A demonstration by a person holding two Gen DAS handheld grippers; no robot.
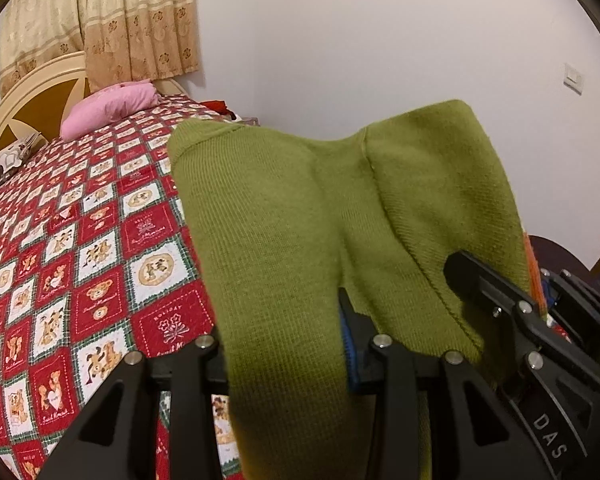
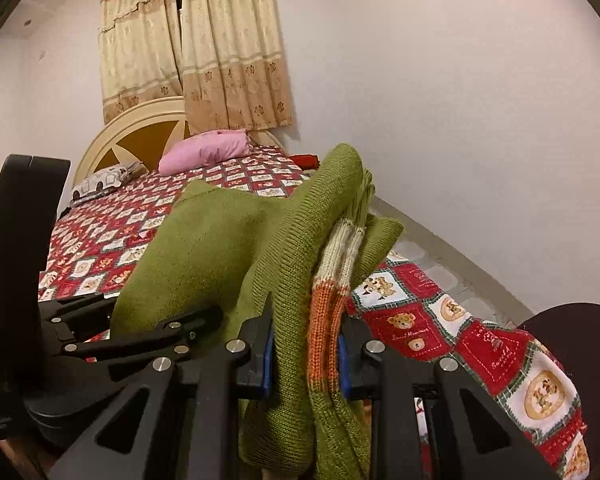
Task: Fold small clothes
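Note:
A green knit sweater point(image 1: 284, 216) hangs bunched above the bed between both grippers. In the left wrist view my left gripper point(image 1: 288, 344) is shut on a broad fold of it; the cloth drapes over the left finger and hides it, and the blue pad of the other presses the knit. In the right wrist view my right gripper point(image 2: 304, 356) is shut on a thick bundle of the sweater point(image 2: 204, 248), including its orange and cream striped part point(image 2: 324, 320). The two grippers sit close side by side, and each shows at the edge of the other's view.
Below lies a bed with a red patchwork teddy-bear quilt point(image 1: 80, 264). A pink pillow point(image 2: 204, 156) and a printed pillow point(image 2: 100, 182) rest by the cream headboard point(image 2: 140, 128). A white wall runs along the bed's right side. A dark round object point(image 2: 576, 344) stands at the right.

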